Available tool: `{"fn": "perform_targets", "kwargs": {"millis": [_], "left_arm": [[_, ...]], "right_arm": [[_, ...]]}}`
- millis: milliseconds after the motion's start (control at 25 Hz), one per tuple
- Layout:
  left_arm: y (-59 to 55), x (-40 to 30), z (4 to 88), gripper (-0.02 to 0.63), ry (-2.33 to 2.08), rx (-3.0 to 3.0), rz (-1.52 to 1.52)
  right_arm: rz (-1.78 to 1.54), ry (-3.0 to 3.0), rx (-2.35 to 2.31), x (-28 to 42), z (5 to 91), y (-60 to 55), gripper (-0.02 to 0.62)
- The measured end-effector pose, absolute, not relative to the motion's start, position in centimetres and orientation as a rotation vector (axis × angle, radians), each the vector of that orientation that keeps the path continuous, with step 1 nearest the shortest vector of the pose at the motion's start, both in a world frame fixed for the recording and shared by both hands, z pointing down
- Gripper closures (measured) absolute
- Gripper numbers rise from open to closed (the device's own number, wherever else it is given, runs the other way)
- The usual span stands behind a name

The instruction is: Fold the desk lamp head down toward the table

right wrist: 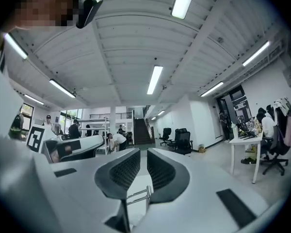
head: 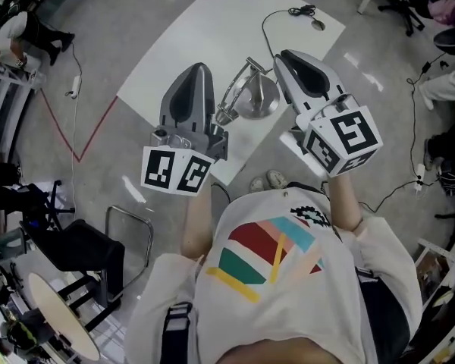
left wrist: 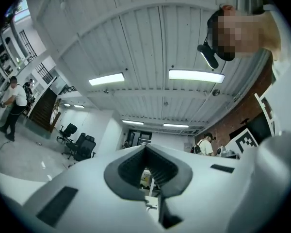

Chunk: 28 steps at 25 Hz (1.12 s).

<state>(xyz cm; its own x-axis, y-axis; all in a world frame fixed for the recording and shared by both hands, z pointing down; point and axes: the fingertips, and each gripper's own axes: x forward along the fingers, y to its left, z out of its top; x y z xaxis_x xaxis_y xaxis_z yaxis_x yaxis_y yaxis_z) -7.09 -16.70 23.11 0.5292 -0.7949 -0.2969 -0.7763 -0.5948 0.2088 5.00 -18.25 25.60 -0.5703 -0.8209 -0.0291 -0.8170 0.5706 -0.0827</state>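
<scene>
Two grippers are up over the white rectangular table (head: 178, 44). Our left gripper (head: 199, 68) has its jaws together, empty; our right gripper (head: 284, 56) is narrowly apart, empty. The silvery metal desk lamp (head: 252, 98) sits on the table between them.

Head view high, steeply down on table (head: 205, 59), both gripper views roughly level, sharing ceiling (left wrist: 136, 33)

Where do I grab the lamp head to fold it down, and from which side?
Likely the thin rim of the shade, on its right, reached from above with the right gripper. The shade is a wide dome, probably too broad to span, and the arm struts crowd its left side.
</scene>
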Motion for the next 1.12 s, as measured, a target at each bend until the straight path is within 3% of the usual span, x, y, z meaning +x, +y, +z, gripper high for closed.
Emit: {"fn": "perform_targets", "kwargs": {"millis": [1120], "left_arm": [[-14.3,-4.3,21.8,0.560,-1.388,2.735,-0.519]], "right_arm": [[0.074,2.817,-1.402,4.1,25.5,-15.3,0.546]]}}
